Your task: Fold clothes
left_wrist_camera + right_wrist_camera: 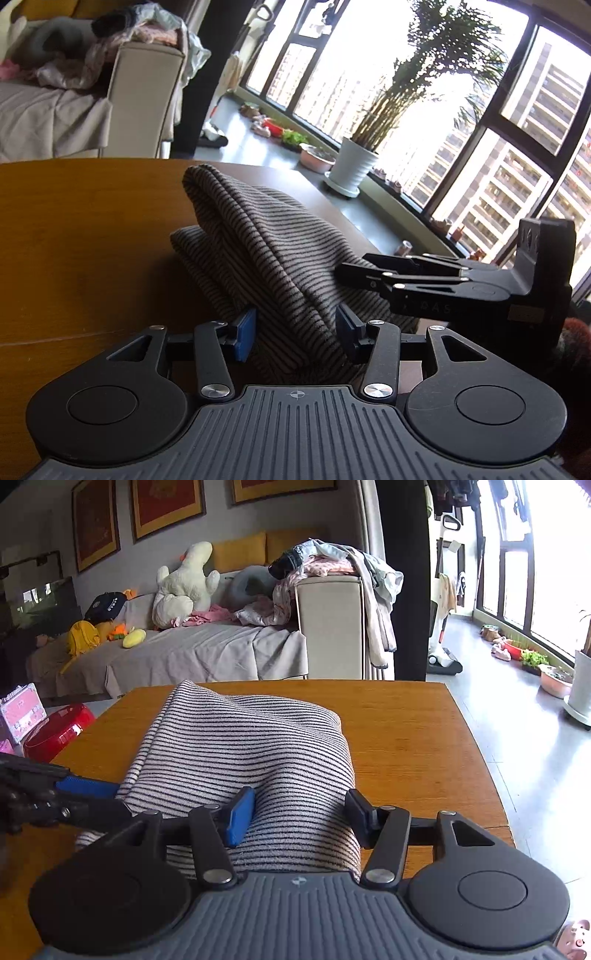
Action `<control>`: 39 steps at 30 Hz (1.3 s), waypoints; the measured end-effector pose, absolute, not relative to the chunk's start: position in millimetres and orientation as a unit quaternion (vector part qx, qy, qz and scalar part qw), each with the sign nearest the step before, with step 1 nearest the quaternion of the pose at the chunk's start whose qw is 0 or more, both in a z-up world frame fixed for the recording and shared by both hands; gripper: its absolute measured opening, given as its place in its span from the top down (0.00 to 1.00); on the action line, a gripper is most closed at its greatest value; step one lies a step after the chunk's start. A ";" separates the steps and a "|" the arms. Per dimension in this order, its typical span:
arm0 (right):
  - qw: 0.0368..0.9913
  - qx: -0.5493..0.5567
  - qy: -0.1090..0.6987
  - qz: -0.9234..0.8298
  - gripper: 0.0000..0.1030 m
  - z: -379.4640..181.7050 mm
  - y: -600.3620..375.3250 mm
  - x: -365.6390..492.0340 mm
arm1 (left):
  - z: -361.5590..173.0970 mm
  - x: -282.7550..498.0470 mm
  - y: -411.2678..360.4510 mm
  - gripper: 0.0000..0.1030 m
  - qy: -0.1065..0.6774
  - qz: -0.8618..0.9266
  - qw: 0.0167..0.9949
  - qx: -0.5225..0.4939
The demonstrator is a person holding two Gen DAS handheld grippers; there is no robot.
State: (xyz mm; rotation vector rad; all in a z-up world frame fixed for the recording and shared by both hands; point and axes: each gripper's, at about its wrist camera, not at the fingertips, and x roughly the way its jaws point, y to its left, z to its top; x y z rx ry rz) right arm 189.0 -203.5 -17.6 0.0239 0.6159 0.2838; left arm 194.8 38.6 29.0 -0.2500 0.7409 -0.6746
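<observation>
Ribbed grey housing and black linkage arms closest to the lens, then the striped garment (243,753): soft knit, thin dark lines on pale ground, folded into a thick rounded bundle lying on the smooth amber wooden table (413,731). Left gripper (295,332) with jaws spread wide, blue pads either side of a raised fold, not pinching. Right gripper (299,818) likewise spread, cloth bulging between the pads. Beyond, a sofa (207,653) draped in grey fabric, a plush white duck (184,587), a white ribbed plant pot (352,166) by the windows.
</observation>
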 end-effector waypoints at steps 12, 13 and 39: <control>0.923 0.040 0.330 0.196 0.19 -5.1 -233.4 197.0 | 9.2 239.8 18.0 0.19 0.450 -0.267 0.842 -0.131; 0.920 0.049 0.335 0.199 0.17 -4.0 -239.4 199.7 | 8.1 240.0 18.1 0.19 0.450 -0.269 0.841 -0.134; 0.883 0.048 0.340 0.321 0.22 -34.2 -59.5 309.4 | 48.1 243.4 178.5 0.38 0.319 -0.158 0.929 -0.097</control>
